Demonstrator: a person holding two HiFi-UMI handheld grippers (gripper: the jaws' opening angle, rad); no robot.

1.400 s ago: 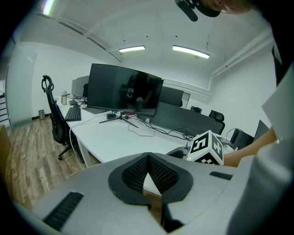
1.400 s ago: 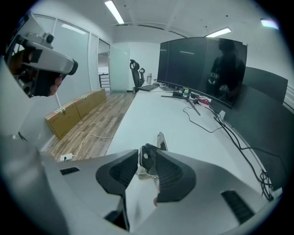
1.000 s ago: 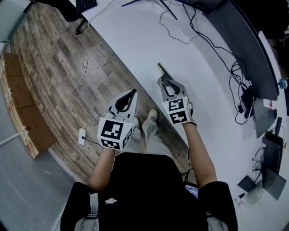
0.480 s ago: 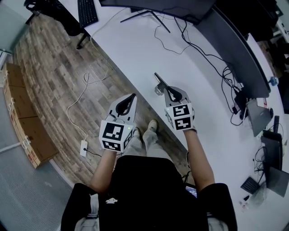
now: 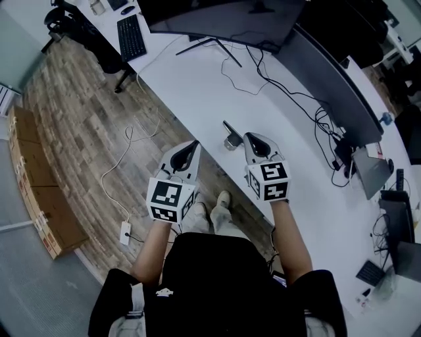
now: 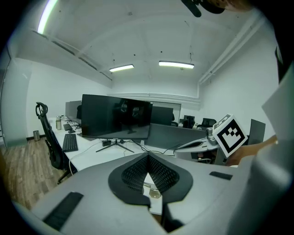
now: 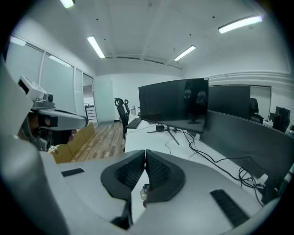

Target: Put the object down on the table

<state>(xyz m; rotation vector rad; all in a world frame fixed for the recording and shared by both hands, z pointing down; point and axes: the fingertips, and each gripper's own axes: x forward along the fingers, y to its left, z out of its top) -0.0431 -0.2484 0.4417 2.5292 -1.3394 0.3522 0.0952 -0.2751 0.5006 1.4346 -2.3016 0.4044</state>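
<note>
Drawn back from the small dark object (image 5: 229, 136), which is now left standing near the edge of the desk (image 5: 197, 85), the right gripper (image 5: 249, 136) is seen with fingers pressed together on nothing — as is the left gripper (image 5: 195, 143) — so the placing is judged done.

object (image 5: 230, 135) on table (image 5: 197, 79) edge, monitor (image 5: 217, 20) behind, keyboard (image 5: 131, 36) far left, boxes (image 5: 34, 172) on floor (image 5: 79, 118)
</note>
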